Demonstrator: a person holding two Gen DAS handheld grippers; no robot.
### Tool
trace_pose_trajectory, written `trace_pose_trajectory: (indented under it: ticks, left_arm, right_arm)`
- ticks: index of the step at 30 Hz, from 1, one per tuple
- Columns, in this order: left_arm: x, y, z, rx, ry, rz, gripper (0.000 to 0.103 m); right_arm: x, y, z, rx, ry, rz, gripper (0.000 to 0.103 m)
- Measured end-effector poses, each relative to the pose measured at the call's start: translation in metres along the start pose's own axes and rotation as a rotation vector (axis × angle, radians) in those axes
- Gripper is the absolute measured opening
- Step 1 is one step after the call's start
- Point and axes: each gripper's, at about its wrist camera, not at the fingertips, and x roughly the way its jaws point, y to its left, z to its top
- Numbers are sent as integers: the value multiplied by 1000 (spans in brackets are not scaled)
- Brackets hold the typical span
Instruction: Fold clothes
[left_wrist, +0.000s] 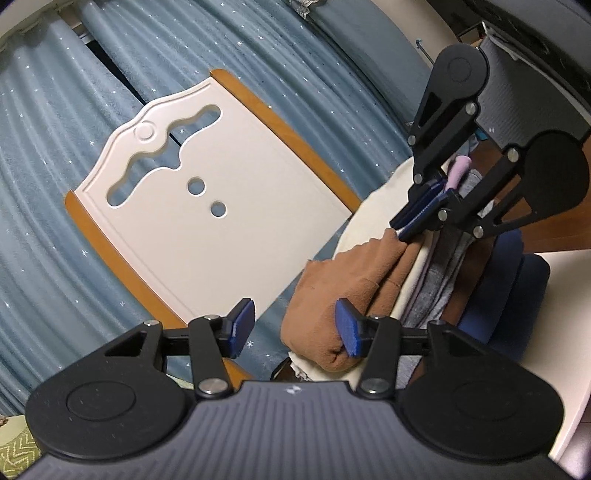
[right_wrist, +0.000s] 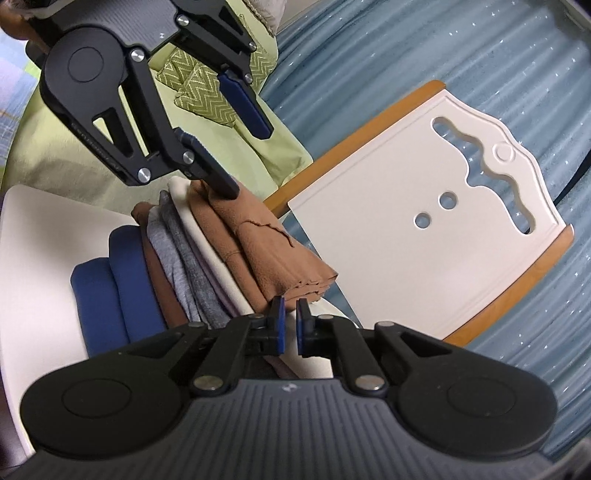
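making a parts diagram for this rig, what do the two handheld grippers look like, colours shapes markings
Both the left gripper and right gripper match: matte black linkage arms with silver rivets, round black discs at either side, a ribbed grey body bearing a small white logo, and flat blue pads on the fingers. No cables or sleeves show.

Both wrist cameras sit close over a stack of folded clothes (left_wrist: 369, 273) (right_wrist: 221, 251) from opposite ends, each looking along its own fingers toward the other. Both views share the stack, a white headboard (left_wrist: 207, 206) (right_wrist: 424, 251) and blue curtain (left_wrist: 74, 203) (right_wrist: 517, 350).
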Motion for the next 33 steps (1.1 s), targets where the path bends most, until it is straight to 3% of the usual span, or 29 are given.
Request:
trace_pose_trajectory:
  ticks: [5,7,13,17,21,25,30,33]
  left_arm:
    - [-4,4,4,-25,-13,54,55]
    - [3,8,10,-71,-14,47,55]
    - [22,-6,14,-54,18,0,54]
    - [22,-13,3,-92,35,-26,54]
    - [21,-24,-2,-106,40,-33,54]
    - [24,-28,0,-105,49,-28,54]
    - [22,-26,12,-102,62,11,54]
    - [14,-26,19,-161,72,32,58]
  right_arm:
    - [-10,-22,1,185,-17,-24,7]
    - [-9,-26,-1,216,-17,-47,7]
    - [-9,-53,-37,461,-18,-193,8]
    - [-4,-46,-66,567,18,-134,8]
    - [-6,-29,-84,673,6,-135,11]
    - [-5,-19,-92,702,-11,-158,11]
    - [-6,-37,-85,691,-8,-126,11]
    - [-26,-48,-79,735,-41,-138,24]
